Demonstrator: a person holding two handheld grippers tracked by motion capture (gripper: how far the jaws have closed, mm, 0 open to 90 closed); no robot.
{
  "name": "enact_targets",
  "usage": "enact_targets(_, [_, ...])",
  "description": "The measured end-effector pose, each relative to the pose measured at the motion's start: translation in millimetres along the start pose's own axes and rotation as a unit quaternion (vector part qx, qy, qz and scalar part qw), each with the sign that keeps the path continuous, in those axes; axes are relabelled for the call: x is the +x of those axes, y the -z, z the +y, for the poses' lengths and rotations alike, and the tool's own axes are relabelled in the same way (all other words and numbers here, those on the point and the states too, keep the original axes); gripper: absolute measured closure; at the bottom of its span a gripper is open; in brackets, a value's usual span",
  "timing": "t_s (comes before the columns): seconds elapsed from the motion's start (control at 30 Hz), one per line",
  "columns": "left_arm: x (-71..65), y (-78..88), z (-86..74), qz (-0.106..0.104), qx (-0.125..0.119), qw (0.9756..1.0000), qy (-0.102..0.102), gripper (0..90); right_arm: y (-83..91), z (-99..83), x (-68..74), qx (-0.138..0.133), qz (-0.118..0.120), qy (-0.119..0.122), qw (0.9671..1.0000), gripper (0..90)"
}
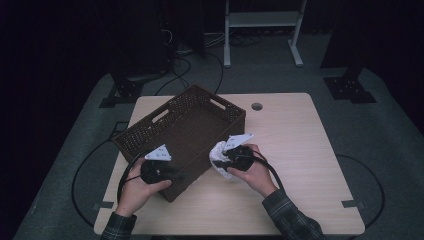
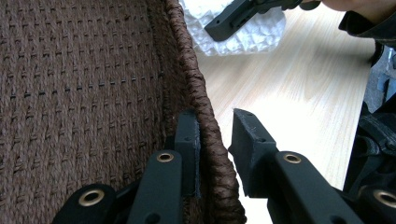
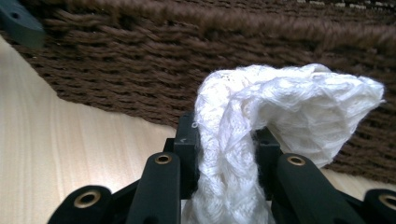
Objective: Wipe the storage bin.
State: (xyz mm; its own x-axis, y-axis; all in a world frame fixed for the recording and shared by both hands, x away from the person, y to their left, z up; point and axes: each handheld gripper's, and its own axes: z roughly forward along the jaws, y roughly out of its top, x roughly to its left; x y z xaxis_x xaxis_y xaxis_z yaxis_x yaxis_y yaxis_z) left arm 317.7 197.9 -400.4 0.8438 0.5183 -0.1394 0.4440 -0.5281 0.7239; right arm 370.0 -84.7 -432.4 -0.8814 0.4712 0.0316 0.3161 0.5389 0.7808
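White knitted cloth (image 3: 261, 121), bunched, crumpled.

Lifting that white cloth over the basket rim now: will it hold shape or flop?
Probably flop: the white cloth droops past the right gripper in soft folds. It looks light and may snag on the basket weave, since its knit looks open. The pinch looks secure.

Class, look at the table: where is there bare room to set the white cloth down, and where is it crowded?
Free: the basket's bare inside, and the table right of the right gripper. Crowded: the near basket corner, where the left gripper clamps the rim and the white cloth hangs close.
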Motion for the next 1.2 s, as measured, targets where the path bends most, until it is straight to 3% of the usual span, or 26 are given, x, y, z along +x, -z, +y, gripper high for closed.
enact_targets(0.37, [0.0, -0.1, 0.0, 0.0, 0.0, 1.0, 0.0, 71.8, 8.2, 8.6, 8.3, -0.029, 0.015, 0.01, 0.9994, 69.8])
enact_targets(0.7, [-0.1, -0.2, 0.1, 0.001, 0.0, 1.0, 0.0, 71.8, -8.4, 2.2, 11.2, -0.012, 0.027, 0.008, 0.9995, 69.9])
enact_targets(1.2, [-0.3, -0.1, 0.1, 0.001, 0.001, 1.0, -0.001, 71.7, -28.2, -11.7, 10.4, 0.026, 0.028, 0.005, 0.9993, 69.9])
